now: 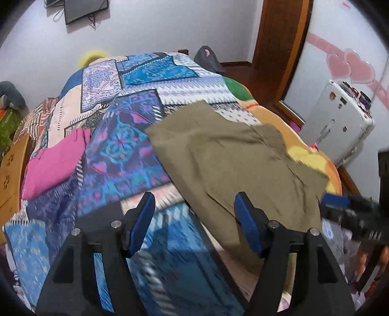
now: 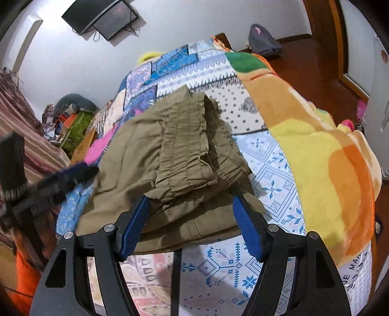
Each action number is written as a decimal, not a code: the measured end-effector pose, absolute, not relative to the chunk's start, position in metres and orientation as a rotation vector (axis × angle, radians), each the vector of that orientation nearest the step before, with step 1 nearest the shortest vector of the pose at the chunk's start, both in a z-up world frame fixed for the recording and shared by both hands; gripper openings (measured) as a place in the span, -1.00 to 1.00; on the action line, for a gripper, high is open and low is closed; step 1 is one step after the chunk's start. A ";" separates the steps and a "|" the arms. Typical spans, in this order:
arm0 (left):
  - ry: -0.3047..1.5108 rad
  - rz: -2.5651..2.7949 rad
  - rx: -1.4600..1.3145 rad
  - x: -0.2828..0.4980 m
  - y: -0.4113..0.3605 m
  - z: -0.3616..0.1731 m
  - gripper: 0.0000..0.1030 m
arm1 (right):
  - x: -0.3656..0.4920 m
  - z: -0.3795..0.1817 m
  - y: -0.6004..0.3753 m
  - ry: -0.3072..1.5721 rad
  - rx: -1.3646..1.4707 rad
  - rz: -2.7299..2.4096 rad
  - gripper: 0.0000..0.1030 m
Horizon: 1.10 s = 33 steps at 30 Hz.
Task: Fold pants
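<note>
A pair of olive-green cotton pants (image 1: 233,155) is seen lying folded on a bed covered by a patchwork quilt in blue, white and purple prints (image 1: 126,145). In the right wrist view the same pants (image 2: 175,155) are shown with the gathered elastic waistband (image 2: 192,150) doubled over on top, near the camera; how many layers lie beneath cannot be made out.

The left gripper (image 1: 194,220) is held with its blue-padded fingers spread wide and nothing between them; its right pad overlaps the near edge of the pants in the picture, though contact cannot be confirmed. The right gripper (image 2: 190,224) is likewise spread apart, its pads set on either side of the near end of the pants, with no cloth pinched. Each tool is caught by the other's camera only as a blurred dark shape at the frame edge.

A bright pink cloth (image 1: 56,160) is seen on the quilt to the left of the pants, and an orange and yellow fleece blanket (image 2: 323,136) is draped along the bed's right side. A white suitcase with stickers (image 1: 338,121) is partly cut off by the lens edge. A dark wall-mounted screen (image 2: 102,19) is seen above the bed. Much of the foreground quilt is smeared by motion blur.
</note>
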<state>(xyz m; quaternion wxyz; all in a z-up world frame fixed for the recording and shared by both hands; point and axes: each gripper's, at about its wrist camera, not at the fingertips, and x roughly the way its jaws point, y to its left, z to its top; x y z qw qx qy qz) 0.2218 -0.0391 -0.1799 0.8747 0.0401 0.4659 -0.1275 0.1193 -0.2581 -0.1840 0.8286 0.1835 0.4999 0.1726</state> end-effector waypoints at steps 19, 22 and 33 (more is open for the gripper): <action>1.195 -0.382 -0.137 0.357 -0.019 -0.252 -0.34 | 0.133 -0.197 -0.249 1.097 0.300 0.452 0.33; 1.173 -0.343 -0.089 0.356 -0.019 -0.251 -0.63 | 0.138 -0.197 -0.248 1.104 0.282 0.464 0.33; 1.108 -0.189 -0.004 0.309 0.022 -0.235 -0.84 | 0.178 -0.195 -0.228 1.106 0.128 0.513 0.33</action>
